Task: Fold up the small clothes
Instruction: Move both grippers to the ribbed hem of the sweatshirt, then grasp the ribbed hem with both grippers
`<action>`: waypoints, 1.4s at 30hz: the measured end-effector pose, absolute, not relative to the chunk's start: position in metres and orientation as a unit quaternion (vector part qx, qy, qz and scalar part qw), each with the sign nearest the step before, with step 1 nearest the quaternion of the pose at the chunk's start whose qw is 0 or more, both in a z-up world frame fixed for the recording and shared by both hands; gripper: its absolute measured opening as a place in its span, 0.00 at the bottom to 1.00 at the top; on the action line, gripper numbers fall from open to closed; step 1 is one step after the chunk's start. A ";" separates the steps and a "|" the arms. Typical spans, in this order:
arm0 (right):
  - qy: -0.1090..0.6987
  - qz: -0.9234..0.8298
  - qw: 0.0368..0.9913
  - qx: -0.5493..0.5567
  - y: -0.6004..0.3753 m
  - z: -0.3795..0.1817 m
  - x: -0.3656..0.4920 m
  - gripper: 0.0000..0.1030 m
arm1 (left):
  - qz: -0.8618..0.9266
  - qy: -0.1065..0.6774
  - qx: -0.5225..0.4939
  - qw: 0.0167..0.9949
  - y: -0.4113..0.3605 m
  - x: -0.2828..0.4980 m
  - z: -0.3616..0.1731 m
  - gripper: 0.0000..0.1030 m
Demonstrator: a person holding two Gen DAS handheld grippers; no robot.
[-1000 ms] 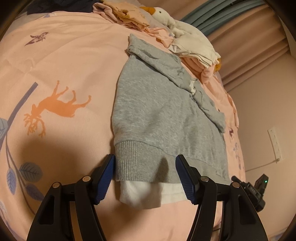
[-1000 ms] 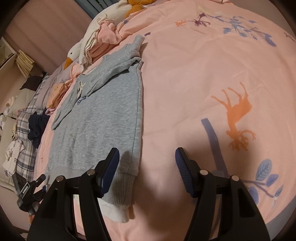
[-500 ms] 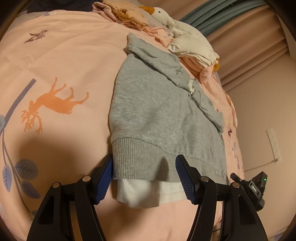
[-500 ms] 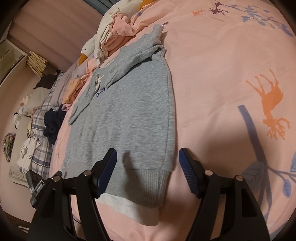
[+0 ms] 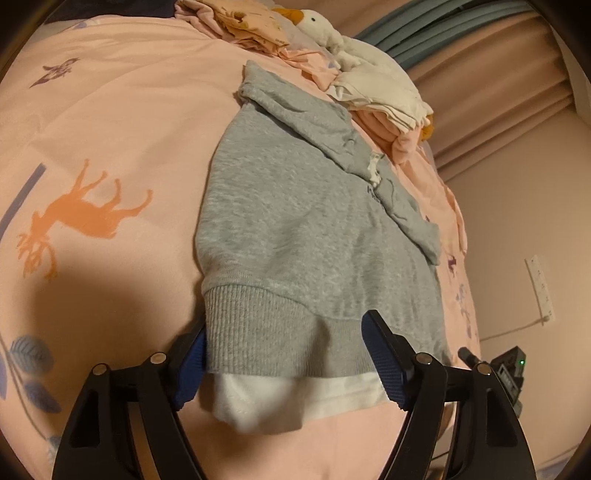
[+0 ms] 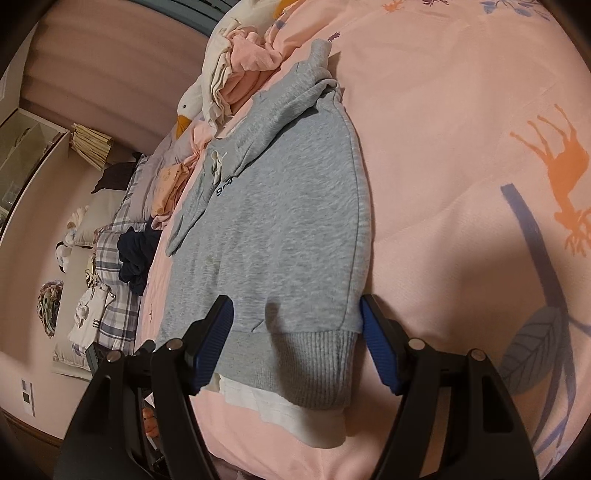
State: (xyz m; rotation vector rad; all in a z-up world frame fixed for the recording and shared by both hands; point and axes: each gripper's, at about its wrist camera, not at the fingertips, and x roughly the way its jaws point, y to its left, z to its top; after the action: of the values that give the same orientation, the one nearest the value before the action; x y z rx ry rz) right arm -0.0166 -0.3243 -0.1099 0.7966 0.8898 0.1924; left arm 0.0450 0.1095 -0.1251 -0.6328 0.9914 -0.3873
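The right gripper [image 6: 295, 341] swung over the grey sweatshirt [image 6: 280, 221] hem; left gripper [image 5: 283, 360] fingers are opening.

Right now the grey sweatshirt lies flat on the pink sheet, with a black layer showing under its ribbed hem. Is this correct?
Not quite. The layer under the ribbed hem of the grey sweatshirt is white, not black, as the left wrist view shows. It does lie flat on the pink sheet.

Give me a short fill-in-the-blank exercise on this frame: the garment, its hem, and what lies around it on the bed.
1. The sweatshirt lying flat on the pink bedspread is ____ in colour.
2. Below its ribbed hem a ____ layer of fabric sticks out.
3. The animal printed in orange on the bedspread is a ____.
4. The plush toy beyond the pile of clothes is a white ____ with an orange beak.

Missing words: grey; white; deer; goose
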 end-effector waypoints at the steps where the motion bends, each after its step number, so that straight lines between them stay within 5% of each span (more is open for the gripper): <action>1: 0.418 0.092 0.822 0.375 -0.325 -0.110 -0.016 0.68 | -0.184 0.465 -0.297 0.814 0.109 0.047 -0.125 0.75; 20: 0.418 0.104 0.804 0.410 -0.319 -0.113 -0.005 0.68 | -0.243 0.479 -0.321 0.780 0.082 0.075 -0.128 0.75; 42: 0.439 0.119 0.792 0.407 -0.304 -0.120 -0.007 0.56 | -0.268 0.480 -0.333 0.766 0.074 0.055 -0.131 0.71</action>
State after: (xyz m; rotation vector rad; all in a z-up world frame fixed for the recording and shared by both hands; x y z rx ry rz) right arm -0.0065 -0.3045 -0.1198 0.8765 0.9434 0.2558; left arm 0.0551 0.0737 -0.1308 -0.7232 1.0423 -0.5826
